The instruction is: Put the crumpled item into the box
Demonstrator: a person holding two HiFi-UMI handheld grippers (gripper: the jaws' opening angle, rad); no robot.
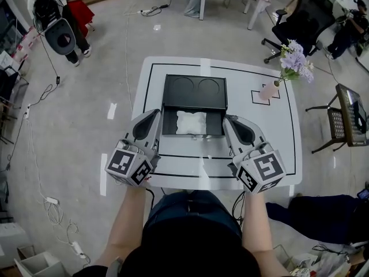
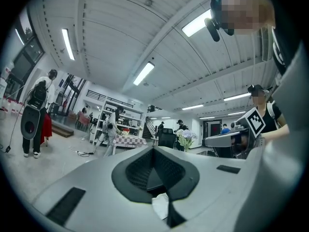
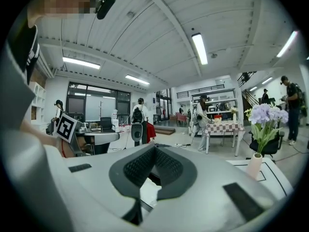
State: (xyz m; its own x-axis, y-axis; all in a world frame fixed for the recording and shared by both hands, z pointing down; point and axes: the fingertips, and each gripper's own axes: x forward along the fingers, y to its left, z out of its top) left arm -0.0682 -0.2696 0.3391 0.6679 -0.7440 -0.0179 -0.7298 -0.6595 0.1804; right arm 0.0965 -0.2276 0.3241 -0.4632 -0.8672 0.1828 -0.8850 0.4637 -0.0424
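A black box (image 1: 194,91) stands open in the middle of the white table (image 1: 271,131), its lid lying flat behind it. In its front compartment lies the white crumpled item (image 1: 191,122). My left gripper (image 1: 155,115) hovers at the box's left front corner and my right gripper (image 1: 226,120) at its right front corner. Both are shut and hold nothing. In the left gripper view the left gripper (image 2: 154,152) has its jaws together, and a bit of the white item (image 2: 161,205) shows below them. In the right gripper view the right gripper (image 3: 154,150) is likewise closed.
A pink vase with purple flowers (image 1: 272,87) stands at the table's back right, also seen as the vase (image 3: 254,166). Black lines mark the tabletop. A wicker chair (image 1: 346,117) stands right of the table, and cables (image 1: 52,203) lie on the floor at left.
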